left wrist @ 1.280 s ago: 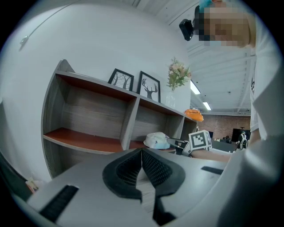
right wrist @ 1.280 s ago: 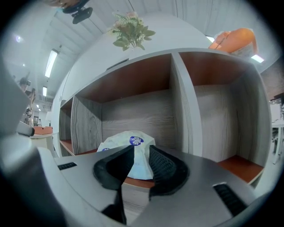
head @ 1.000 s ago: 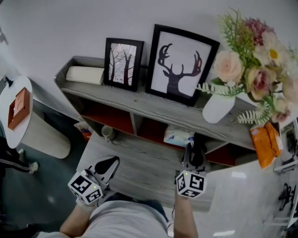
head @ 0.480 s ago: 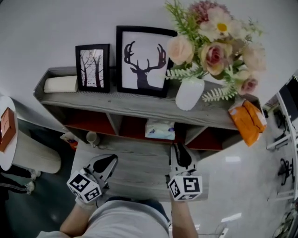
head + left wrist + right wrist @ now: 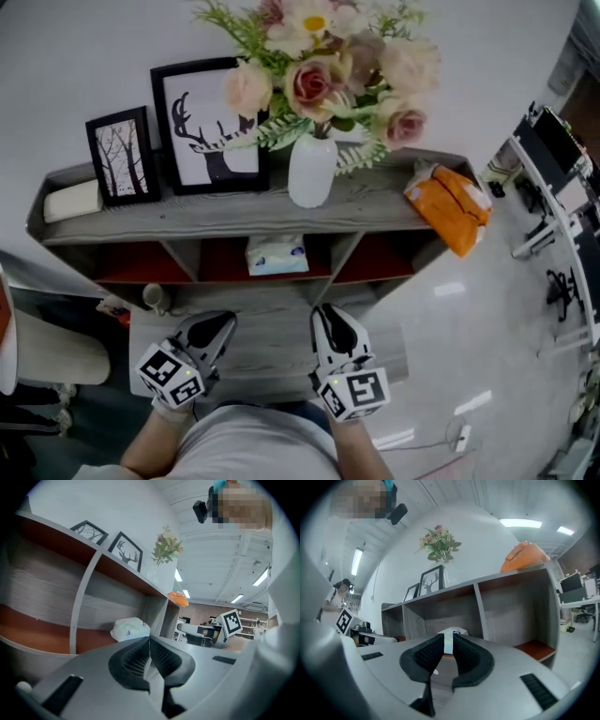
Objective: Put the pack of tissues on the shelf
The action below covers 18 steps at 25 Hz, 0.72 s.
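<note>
The pack of tissues [image 5: 277, 255], white with blue print, lies in the middle compartment of the grey shelf [image 5: 234, 214]. It also shows in the left gripper view as a tissue pack [image 5: 131, 629] and past the jaws in the right gripper view [image 5: 452, 632]. My left gripper [image 5: 223, 323] hangs in front of the shelf, jaws shut and empty [image 5: 149, 641]. To its right, my right gripper [image 5: 325, 314] is apart from the pack, jaws a narrow gap apart with nothing between them [image 5: 448, 641].
On the shelf top stand a white vase of flowers [image 5: 312, 171], a deer picture [image 5: 202, 131], a tree picture [image 5: 122, 155], a white box [image 5: 70, 199] and an orange bag [image 5: 450, 197]. A mug [image 5: 155, 297] sits low at the left. Office desks stand at the right.
My right gripper has drawn back from the shelf compartment, leaving the tissue pack inside. The head view has swung right. The left gripper has hardly moved.
</note>
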Motion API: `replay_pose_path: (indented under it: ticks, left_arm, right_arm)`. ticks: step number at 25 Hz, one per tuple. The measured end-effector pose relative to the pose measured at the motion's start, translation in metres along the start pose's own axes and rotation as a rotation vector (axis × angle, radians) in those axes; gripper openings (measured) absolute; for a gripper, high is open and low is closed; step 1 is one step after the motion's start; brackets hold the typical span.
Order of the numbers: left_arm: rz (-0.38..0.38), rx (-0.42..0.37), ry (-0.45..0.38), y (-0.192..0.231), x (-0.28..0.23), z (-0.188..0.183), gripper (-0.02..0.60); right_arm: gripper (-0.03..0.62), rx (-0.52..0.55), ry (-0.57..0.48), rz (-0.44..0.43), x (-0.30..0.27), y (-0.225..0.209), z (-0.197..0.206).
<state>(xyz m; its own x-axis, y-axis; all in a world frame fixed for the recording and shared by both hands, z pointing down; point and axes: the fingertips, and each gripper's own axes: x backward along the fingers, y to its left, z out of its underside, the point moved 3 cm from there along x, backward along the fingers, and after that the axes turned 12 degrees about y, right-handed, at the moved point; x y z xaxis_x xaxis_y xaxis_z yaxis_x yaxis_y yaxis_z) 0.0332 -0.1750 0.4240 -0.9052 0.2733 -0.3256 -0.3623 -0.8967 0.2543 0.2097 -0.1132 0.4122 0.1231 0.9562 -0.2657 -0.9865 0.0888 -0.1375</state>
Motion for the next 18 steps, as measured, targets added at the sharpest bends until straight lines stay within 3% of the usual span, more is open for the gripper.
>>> replay_pose_path:
  ticks: [9,18]
  left_arm:
    - [0.101,-0.033,0.028,-0.020,-0.031,-0.002,0.017]
    - [0.120,-0.033,0.047,-0.027,-0.037,0.004,0.017]
  right_arm:
    - [0.057,-0.068,0.010,0.046,0.026,-0.008,0.021]
    - [0.057,-0.070,0.009,0.048,0.032,-0.006,0.027]
